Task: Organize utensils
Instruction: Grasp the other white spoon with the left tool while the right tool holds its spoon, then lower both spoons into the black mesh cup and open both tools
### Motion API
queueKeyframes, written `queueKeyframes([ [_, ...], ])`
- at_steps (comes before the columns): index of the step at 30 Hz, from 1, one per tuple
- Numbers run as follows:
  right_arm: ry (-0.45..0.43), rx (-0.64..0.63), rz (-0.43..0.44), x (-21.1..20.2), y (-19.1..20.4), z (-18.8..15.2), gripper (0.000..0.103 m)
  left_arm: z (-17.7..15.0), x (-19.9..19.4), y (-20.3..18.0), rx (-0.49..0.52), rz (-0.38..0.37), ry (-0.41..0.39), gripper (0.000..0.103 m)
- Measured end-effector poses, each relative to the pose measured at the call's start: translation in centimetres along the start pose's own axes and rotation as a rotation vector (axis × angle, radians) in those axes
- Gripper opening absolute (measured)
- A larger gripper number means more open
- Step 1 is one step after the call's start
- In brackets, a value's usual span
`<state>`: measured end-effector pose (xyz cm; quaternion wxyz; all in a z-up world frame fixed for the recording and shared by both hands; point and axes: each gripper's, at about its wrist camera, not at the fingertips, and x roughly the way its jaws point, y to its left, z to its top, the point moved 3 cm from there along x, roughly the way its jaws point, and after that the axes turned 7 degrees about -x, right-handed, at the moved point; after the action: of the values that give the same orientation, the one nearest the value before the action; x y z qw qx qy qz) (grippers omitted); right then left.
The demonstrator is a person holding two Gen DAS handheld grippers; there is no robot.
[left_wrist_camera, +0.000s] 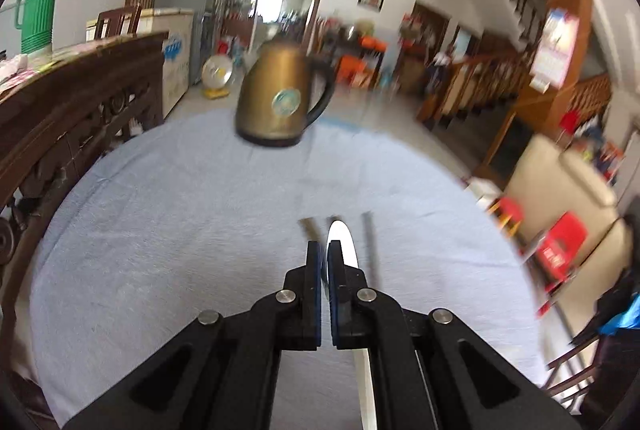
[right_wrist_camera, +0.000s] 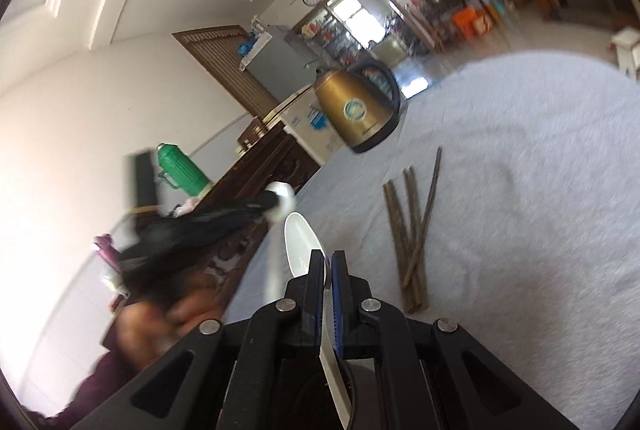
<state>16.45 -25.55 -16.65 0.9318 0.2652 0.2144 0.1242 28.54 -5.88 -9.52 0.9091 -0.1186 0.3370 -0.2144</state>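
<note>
Holding one white spoon apiece, both grippers sit above a round worktop [left_wrist_camera: 160, 213] covered in pale blue cloth. Left wrist view: the left gripper [left_wrist_camera: 325, 250] has its fingers [left_wrist_camera: 314, 270] closed to a narrow slit on a white spoon [left_wrist_camera: 347, 244], whose bowl projects toward 12 o'clock and whose handle runs back toward 6 o'clock beneath the gripper body. Blurred dark sticks lie on the cloth just beyond, at about 1 o'clock. A brass-coloured kettle [left_wrist_camera: 280, 97] stands at 12 o'clock near the far edge; a green flask [left_wrist_camera: 38, 13] sits at 10 o'clock on a dark sideboard.

Right wrist view: the right gripper [right_wrist_camera: 328, 262] is likewise clamped on a second spoon [right_wrist_camera: 300, 246], bowl toward 11 o'clock. The left gripper appears here at 9 o'clock as a black blur with its spoon's white bowl at the tip, carried by a person's hand. The chopsticks [right_wrist_camera: 412, 230] lie loosely bunched at 2 o'clock, fanned at their far ends.

Progress, as judged: early to middle. Both spoons are lifted but not yet placed; the chopsticks remain ungathered, and no holder or tray is visible.

Count: two spoons; four chopsticks, though overlap makes this uncertain; one kettle; one flask.
</note>
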Motion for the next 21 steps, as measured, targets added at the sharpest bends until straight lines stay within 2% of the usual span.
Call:
queueKeyframes([
  [3, -0.022, -0.028, -0.035, -0.4, 0.4, -0.5, 0.005, -1.4, -2.5, -1.6, -0.025, -0.05, -0.035, 0.003],
  [5, -0.025, -0.015, -0.049, -0.7, 0.2, -0.9, 0.005, -2.6, -3.0, -2.2, -0.043, -0.059, -0.045, 0.003],
  [10, -0.027, -0.008, -0.067, -1.8, 0.2, -1.4, 0.005, -5.4, -3.3, -3.0, -0.069, -0.023, -0.092, 0.003],
  [16, -0.031, -0.019, -0.07, -3.4, 0.6, -1.7, 0.005, -8.7, -3.0, -3.9, 0.021, 0.073, -0.138, 0.003],
  [21, -0.03, 0.01, -0.061, -4.9, 0.0, -2.0, 0.005, -10.4, -3.3, -4.4, 0.063, 0.101, -0.138, 0.003],
])
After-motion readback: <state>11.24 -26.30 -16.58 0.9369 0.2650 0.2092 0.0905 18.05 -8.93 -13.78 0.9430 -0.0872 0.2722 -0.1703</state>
